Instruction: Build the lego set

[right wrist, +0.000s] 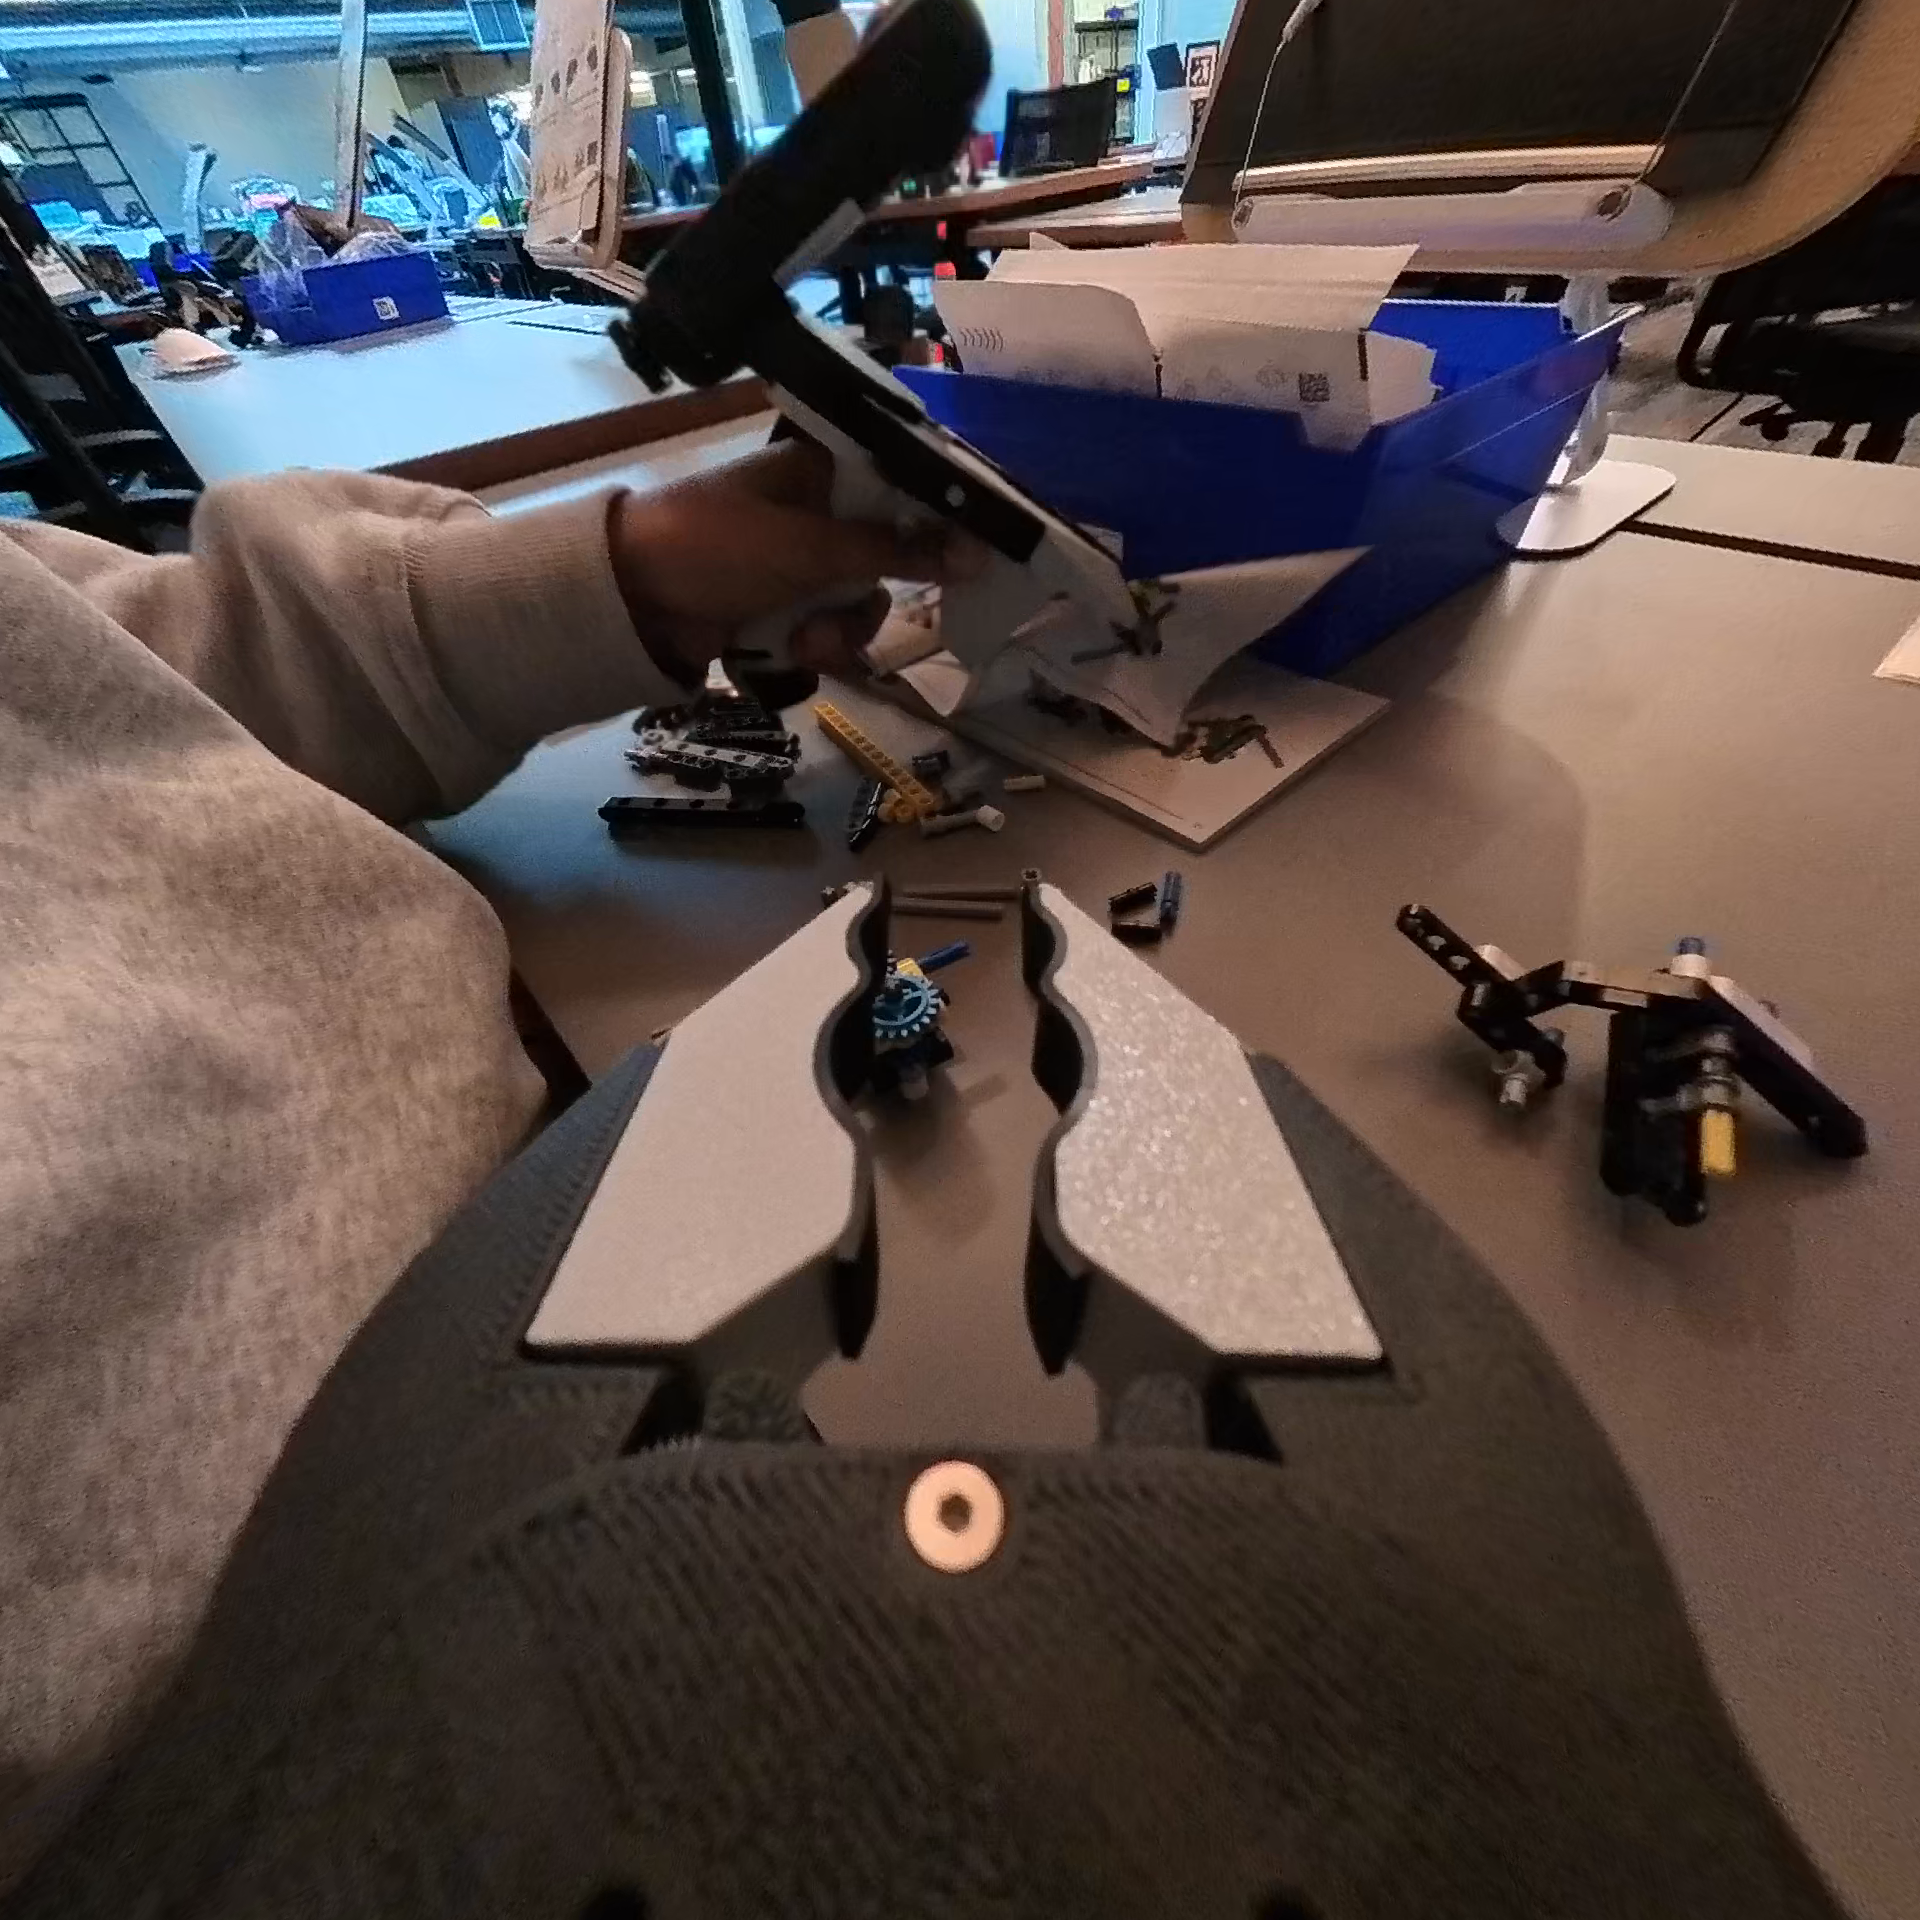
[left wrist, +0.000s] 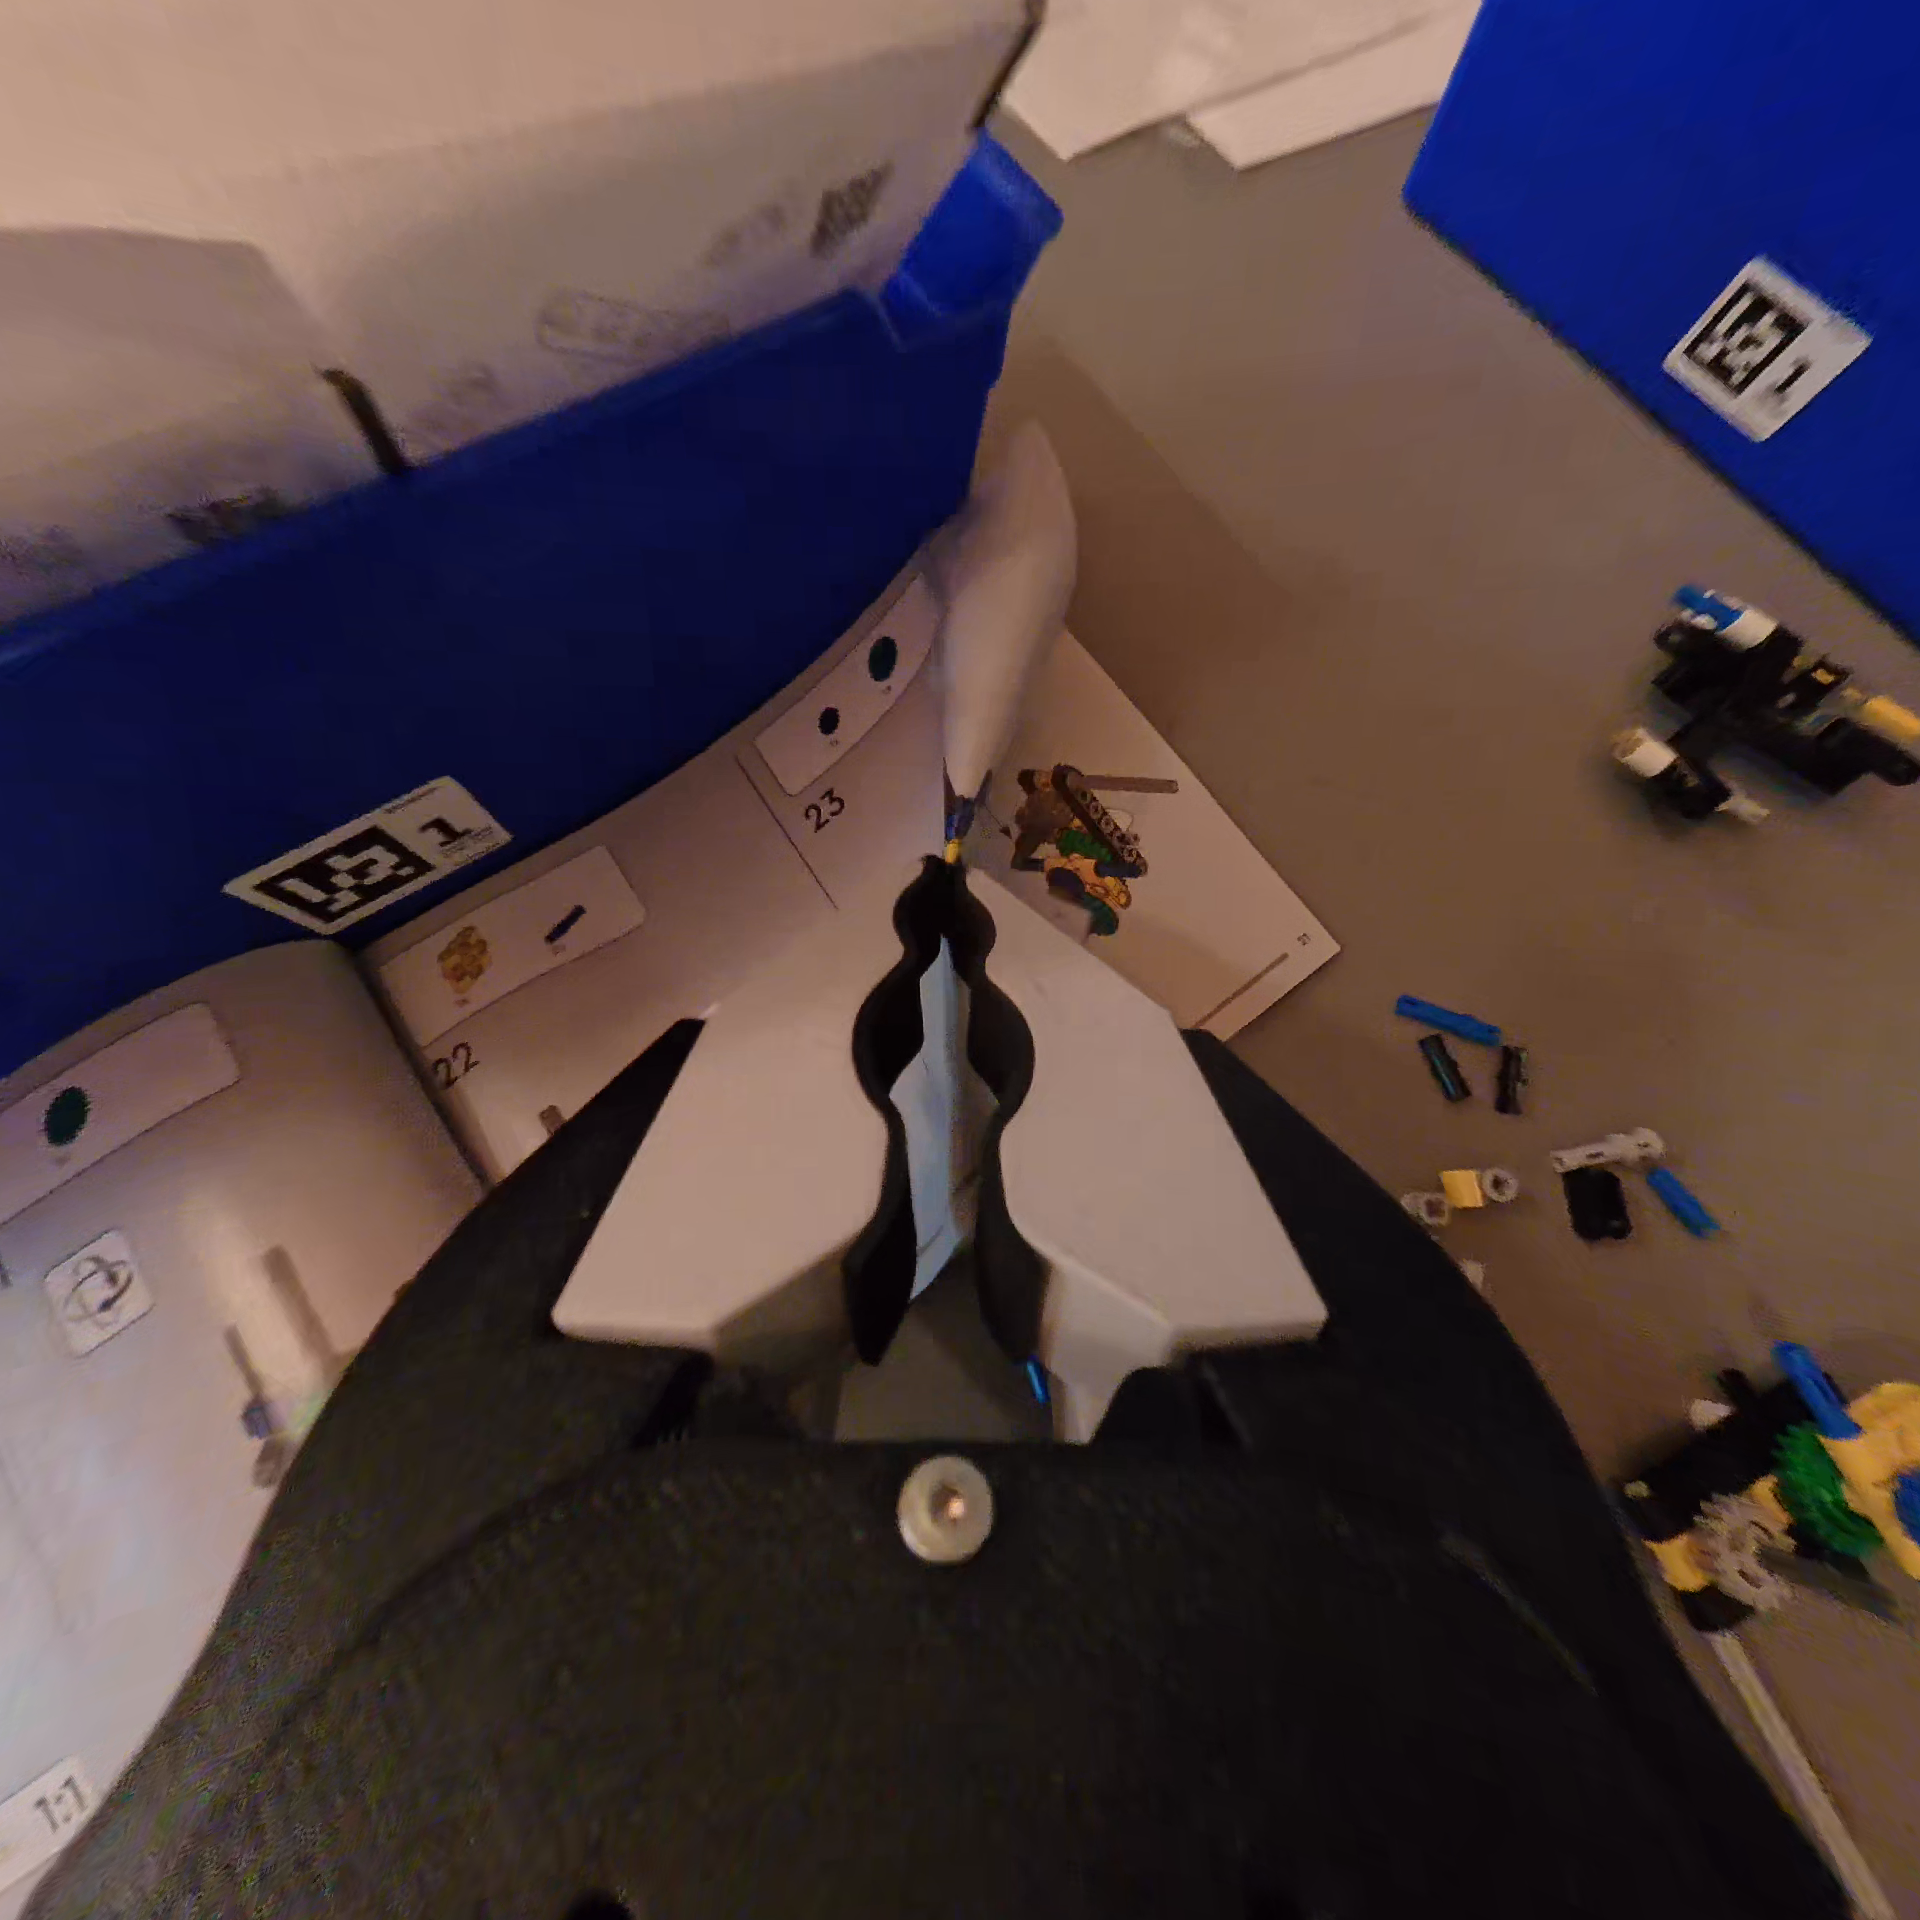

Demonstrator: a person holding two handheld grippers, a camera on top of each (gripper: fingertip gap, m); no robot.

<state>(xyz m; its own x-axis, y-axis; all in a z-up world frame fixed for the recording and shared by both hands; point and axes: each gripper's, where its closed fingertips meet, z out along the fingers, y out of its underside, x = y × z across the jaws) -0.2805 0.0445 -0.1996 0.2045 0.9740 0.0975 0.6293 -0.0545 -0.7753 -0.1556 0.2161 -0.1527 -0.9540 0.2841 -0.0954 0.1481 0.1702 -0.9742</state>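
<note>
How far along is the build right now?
Partly done: two sub-assemblies, one black and one yellow-green, sit built on the table. In hand: the left gripper pinches an instruction booklet page; the right gripper is open over a gear piece. Loose parts remain.

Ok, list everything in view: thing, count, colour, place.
Instruction booklet: one, white, open on the table against the bin; a page lifted.
Bin: one, blue, behind the booklet, holding a white box.
Second bin: one, blue, far side of the table.
Loose lego pieces: many, black, yellow, blue, grey, scattered.
Black subassembly: one, right of the booklet.
Gear subassembly: one, blue, black.
Table: one, grey.
Left gripper: shut on the page.
Right gripper: open, over the gear subassembly.
</note>
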